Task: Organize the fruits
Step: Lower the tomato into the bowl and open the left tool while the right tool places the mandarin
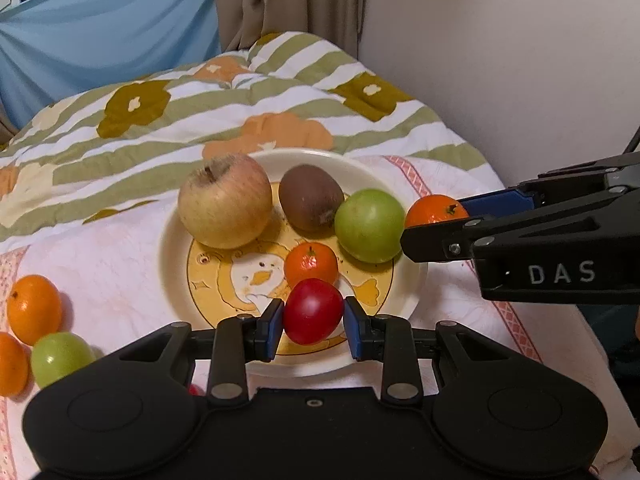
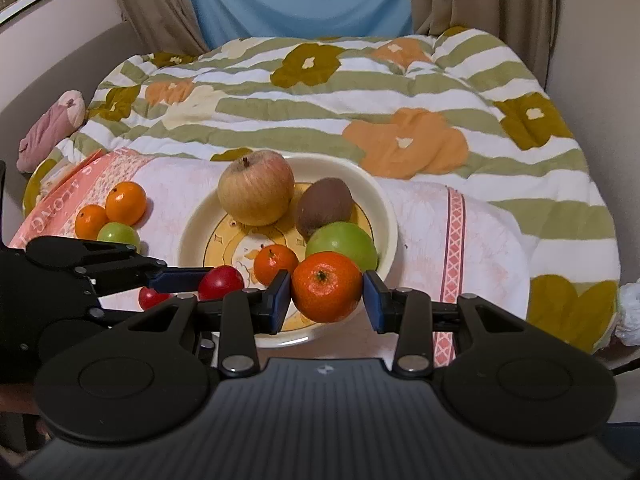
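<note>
A cream plate (image 1: 172, 240) (image 2: 192, 232) on the bed holds a large apple (image 1: 225, 201) (image 2: 256, 188), a kiwi (image 1: 311, 197) (image 2: 325, 205), a green fruit (image 1: 369, 225) (image 2: 340, 242) and a small mandarin (image 1: 311, 263) (image 2: 275, 263). My left gripper (image 1: 314, 322) is shut on a red fruit (image 1: 313, 312) (image 2: 221, 282) over the plate's near rim. My right gripper (image 2: 326, 296) is shut on a mandarin (image 2: 327, 286) (image 1: 436, 210) above the plate's right side.
Left of the plate on the pink towel (image 1: 112, 248) lie two mandarins (image 1: 34, 308) (image 2: 126, 203), a green fruit (image 1: 60, 358) (image 2: 118, 236) and another red fruit (image 2: 151, 297). A flowered quilt (image 2: 360, 92) covers the bed behind. Walls stand close on the right.
</note>
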Demonstrator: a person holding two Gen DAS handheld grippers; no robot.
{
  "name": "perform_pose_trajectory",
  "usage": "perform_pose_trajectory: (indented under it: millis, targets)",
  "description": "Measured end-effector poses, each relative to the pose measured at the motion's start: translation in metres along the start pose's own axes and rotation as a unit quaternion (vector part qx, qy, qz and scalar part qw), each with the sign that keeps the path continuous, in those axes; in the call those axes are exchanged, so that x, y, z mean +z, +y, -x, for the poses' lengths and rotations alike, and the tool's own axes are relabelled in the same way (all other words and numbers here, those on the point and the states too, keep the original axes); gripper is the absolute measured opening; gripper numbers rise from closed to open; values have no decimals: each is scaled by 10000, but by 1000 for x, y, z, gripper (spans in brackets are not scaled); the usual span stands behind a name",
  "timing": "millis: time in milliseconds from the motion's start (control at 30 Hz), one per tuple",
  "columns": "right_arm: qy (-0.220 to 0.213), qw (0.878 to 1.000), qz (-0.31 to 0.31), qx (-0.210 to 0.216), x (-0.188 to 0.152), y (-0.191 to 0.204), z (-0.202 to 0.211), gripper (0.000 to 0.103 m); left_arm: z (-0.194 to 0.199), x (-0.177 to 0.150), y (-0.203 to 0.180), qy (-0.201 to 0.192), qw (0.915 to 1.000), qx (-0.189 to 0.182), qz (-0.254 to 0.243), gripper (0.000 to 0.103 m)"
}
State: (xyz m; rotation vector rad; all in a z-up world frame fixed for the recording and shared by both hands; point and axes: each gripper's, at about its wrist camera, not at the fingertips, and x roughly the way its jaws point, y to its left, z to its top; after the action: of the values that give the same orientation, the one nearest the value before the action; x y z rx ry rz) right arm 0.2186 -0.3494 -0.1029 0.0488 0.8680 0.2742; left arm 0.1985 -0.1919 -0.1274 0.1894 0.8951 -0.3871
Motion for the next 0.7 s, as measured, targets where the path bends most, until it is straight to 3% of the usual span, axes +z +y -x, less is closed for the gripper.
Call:
perform_pose_trajectory:
  millis: [133, 167, 233, 300, 700]
  targets:
    - [28, 10000, 32, 76, -1, -4, -3, 54, -3, -1, -3, 44, 9999, 96, 23, 39]
    - [34, 9999, 39, 93, -1, -5, -3, 54, -2, -1, -3, 7, 9999, 114, 18, 45]
    - [38, 9999, 57, 112, -1, -6, -1, 54, 4, 0, -4, -70, 9999, 137, -25, 71]
    - [39, 9999, 80, 121, -1, -6, 1, 54, 12, 1, -6, -169, 9995, 244, -51, 81]
    - [51, 9990, 448, 13, -1, 13, 1, 54, 53, -8, 14, -311, 9979, 479, 293, 82]
